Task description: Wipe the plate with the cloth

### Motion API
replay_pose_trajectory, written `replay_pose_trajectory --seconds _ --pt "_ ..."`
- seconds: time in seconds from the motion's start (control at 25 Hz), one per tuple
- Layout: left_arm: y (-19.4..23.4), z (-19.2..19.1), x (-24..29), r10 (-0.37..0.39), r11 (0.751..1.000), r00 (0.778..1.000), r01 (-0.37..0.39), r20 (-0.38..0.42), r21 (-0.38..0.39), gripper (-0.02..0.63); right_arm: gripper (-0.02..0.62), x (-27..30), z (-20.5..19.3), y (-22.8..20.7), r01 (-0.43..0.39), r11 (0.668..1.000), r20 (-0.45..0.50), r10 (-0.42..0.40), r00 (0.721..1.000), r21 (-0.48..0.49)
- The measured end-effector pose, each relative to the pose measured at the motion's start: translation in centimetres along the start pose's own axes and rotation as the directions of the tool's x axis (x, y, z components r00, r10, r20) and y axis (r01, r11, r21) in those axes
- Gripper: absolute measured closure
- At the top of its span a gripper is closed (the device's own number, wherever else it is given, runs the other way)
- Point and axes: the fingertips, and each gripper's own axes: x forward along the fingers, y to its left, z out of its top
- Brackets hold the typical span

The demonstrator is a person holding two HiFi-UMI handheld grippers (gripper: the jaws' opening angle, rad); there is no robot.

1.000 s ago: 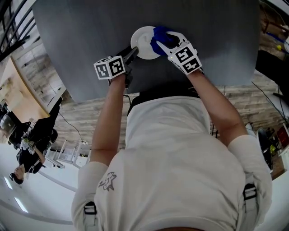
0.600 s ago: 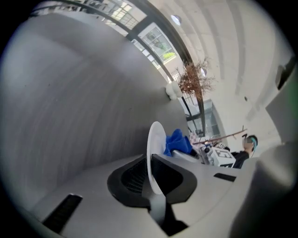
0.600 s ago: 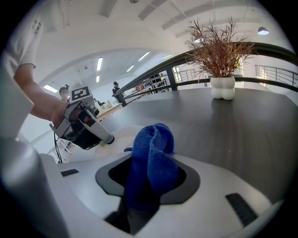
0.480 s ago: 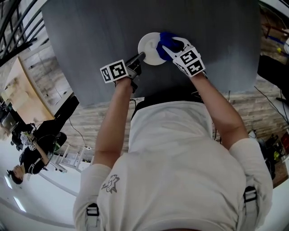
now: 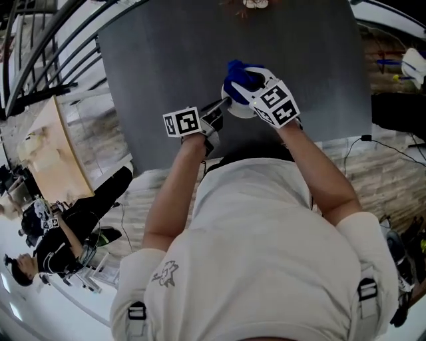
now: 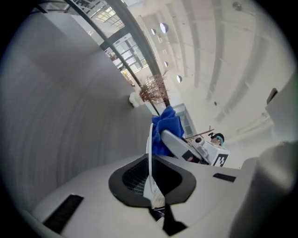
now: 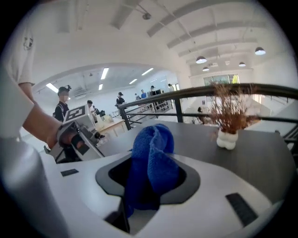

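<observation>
A small white plate (image 5: 240,110) hangs above the dark grey table (image 5: 166,53), tilted up on edge. My left gripper (image 5: 225,103) holds its near rim; the jaws have just been closing and now press on it. In the left gripper view the plate (image 6: 150,148) is a thin white edge running between the jaws of the left gripper (image 6: 150,175). My right gripper (image 5: 247,85) is shut on a bunched blue cloth (image 5: 239,74), which lies against the plate's right side and hides much of it. The blue cloth (image 7: 151,160) fills the right gripper (image 7: 149,174).
A white vase of dried twigs (image 5: 251,4) stands at the table's far edge, also seen as the vase (image 7: 227,138). A black railing (image 5: 40,53) runs along the left, with a wooden table (image 5: 46,153) and people below it.
The left jaws have shut on the plate's rim. Both grippers have risen, lifting the plate off the table with the cloth still against it.
</observation>
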Motion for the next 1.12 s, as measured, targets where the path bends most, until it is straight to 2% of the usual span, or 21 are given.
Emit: replay_pose_trajectory --seconds 0.08,0.12,0.2,0.28,0.36,0.48,0.6,0.76,0.84,0.92,1.0,1.04,1.08,1.12 --pt "-2.4 2.5 -1.7 -0.071 0.997 0.996 0.070 0.060 0.020 0.589 0.460 -0.4 3.5 2.7 -0.001 0.996 0.044 0.005 0.999 -0.092" --pt "-3.8 3.3 -3.0 -0.118 0.993 0.988 0.119 0.102 0.004 0.589 0.460 -0.8 4.9 4.4 -0.011 0.993 0.061 0.019 0.998 -0.121" --pt "-6.9 4.2 -5.9 -0.224 0.969 0.955 0.240 0.194 -0.063 0.583 0.460 -1.6 6.5 8.0 -0.038 0.987 0.070 0.049 0.996 -0.157" --pt "-8.7 4.3 -8.8 -0.272 0.952 0.932 0.297 0.239 -0.073 0.581 0.460 -2.5 6.9 11.1 -0.061 0.980 0.054 0.072 0.996 -0.188" --pt "-9.5 4.0 -10.9 -0.281 0.954 0.928 0.299 0.243 -0.038 0.581 0.460 -3.4 7.0 13.0 -0.050 0.974 0.031 0.058 0.998 -0.222" --pt "-10.0 3.9 -13.9 -0.278 0.958 0.922 0.287 0.269 0.006 0.586 0.460 -5.1 7.2 14.0 0.006 0.965 -0.013 -0.010 1.000 -0.263" --pt "-9.9 3.5 -16.3 -0.219 0.971 0.949 0.190 0.227 0.144 0.584 0.460 -6.8 8.8 12.7 0.093 0.946 -0.013 -0.102 0.995 -0.312" --pt "-11.4 3.0 -17.3 -0.158 0.959 0.974 0.112 0.163 0.260 0.581 0.460 -8.4 13.7 11.1 0.211 0.892 0.053 -0.207 0.977 -0.400" --pt "-12.8 2.7 -17.9 -0.227 0.937 0.965 0.178 0.135 0.301 0.581 0.460 -8.0 16.2 13.2 0.215 0.861 0.089 -0.196 0.977 -0.461" --pt "-14.4 2.6 -17.9 -0.283 0.913 0.952 0.231 0.114 0.335 0.583 0.460 -7.6 17.8 16.2 0.183 0.815 0.105 -0.150 0.983 -0.550" --pt "-15.7 3.1 -17.8 -0.296 0.905 0.946 0.234 0.130 0.356 0.583 0.460 -7.4 18.2 19.1 0.127 0.754 0.093 -0.087 0.992 -0.644" --pt "-15.9 3.6 -18.1 -0.286 0.908 0.946 0.216 0.155 0.360 0.587 0.461 -7.3 18.0 20.2 0.104 0.735 0.081 -0.067 0.994 -0.670" --pt "-15.7 4.2 -18.8 -0.273 0.913 0.944 0.193 0.187 0.359 0.589 0.463 -7.2 17.8 21.0 0.084 0.734 0.067 -0.053 0.996 -0.674" --pt "-15.5 4.9 -19.8 -0.270 0.917 0.937 0.181 0.221 0.355 0.589 0.463 -6.9 17.4 21.6 0.062 0.747 0.049 -0.039 0.998 -0.662"
